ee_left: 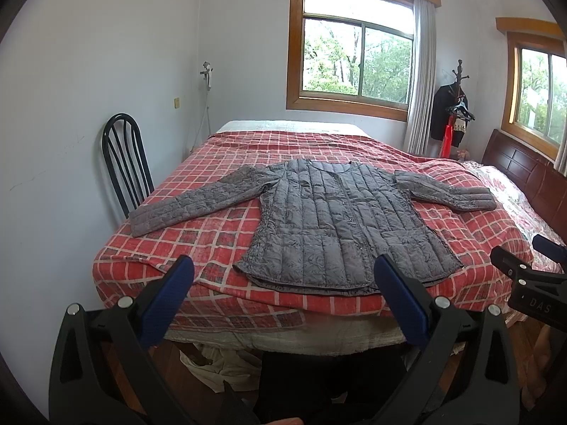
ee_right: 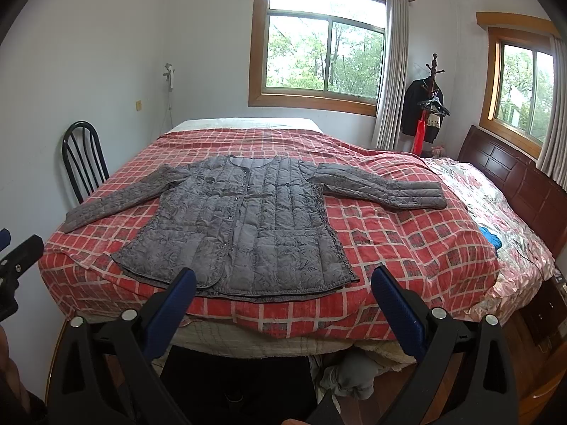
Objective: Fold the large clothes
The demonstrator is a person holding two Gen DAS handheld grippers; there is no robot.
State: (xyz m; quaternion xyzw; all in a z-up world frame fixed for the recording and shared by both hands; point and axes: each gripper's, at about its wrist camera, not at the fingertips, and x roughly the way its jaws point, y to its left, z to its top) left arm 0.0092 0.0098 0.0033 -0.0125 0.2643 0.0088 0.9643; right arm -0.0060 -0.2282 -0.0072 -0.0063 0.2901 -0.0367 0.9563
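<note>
Left wrist view, progress: nothing folded yet as far as I can tell. The grey quilted jacket (ee_left: 336,223) lies flat and face up on the red checked bedspread (ee_left: 198,233), both sleeves stretched out sideways.
Left wrist view, pose: left gripper (ee_left: 283,279) hangs off the foot of the bed, short of the hem, fingers spread wide, holding nothing.
Right wrist view, progress: same story, so sleeves and body are all left to do.
Right wrist view, pose: right gripper (ee_right: 283,283) sits level just before the hem, fingers wide apart too, empty. I'd guess a sleeve goes first.
</note>
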